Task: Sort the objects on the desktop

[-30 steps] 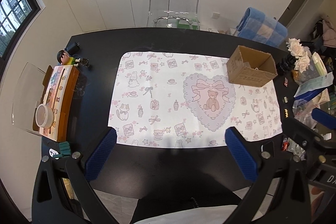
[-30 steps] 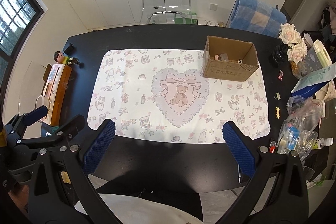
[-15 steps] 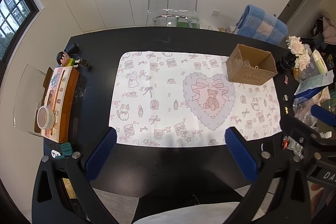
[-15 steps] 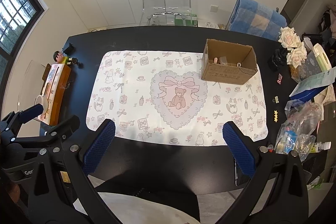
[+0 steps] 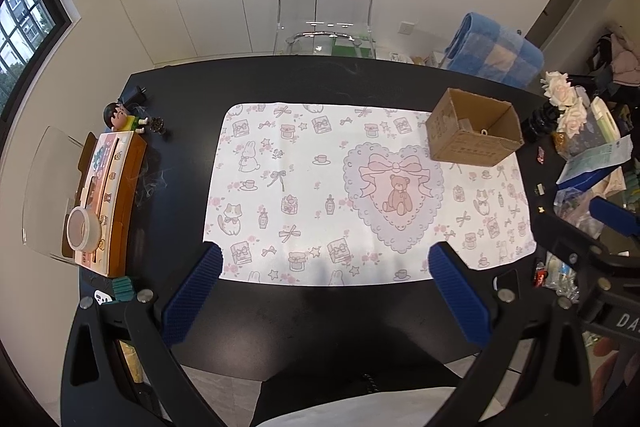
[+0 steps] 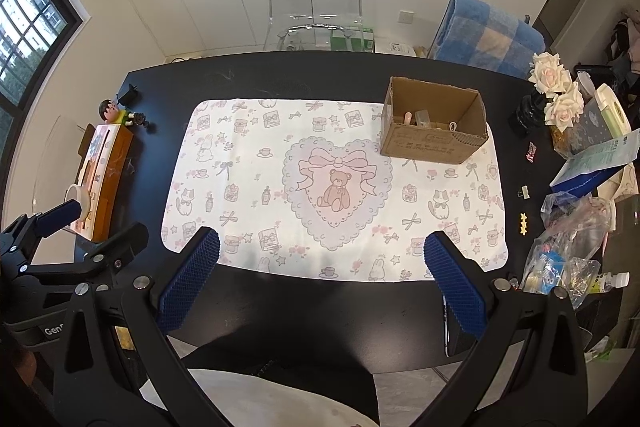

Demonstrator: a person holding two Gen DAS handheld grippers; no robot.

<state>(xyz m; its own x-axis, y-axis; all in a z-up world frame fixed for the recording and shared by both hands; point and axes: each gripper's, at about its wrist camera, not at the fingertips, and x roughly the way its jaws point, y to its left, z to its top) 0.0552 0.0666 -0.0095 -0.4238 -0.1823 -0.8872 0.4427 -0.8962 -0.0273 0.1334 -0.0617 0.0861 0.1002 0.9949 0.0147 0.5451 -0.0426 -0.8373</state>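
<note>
I have pulled both grippers back a little; the table (image 5: 304, 79) looks slightly smaller than a second ago. The patterned mat (image 6: 332, 187) lies bare, and the cardboard box (image 6: 434, 135) at two o'clock holds small items. My left gripper (image 5: 326, 297) and right gripper (image 6: 322, 281) hang released and empty, so sorting seems nearly finished.
</note>
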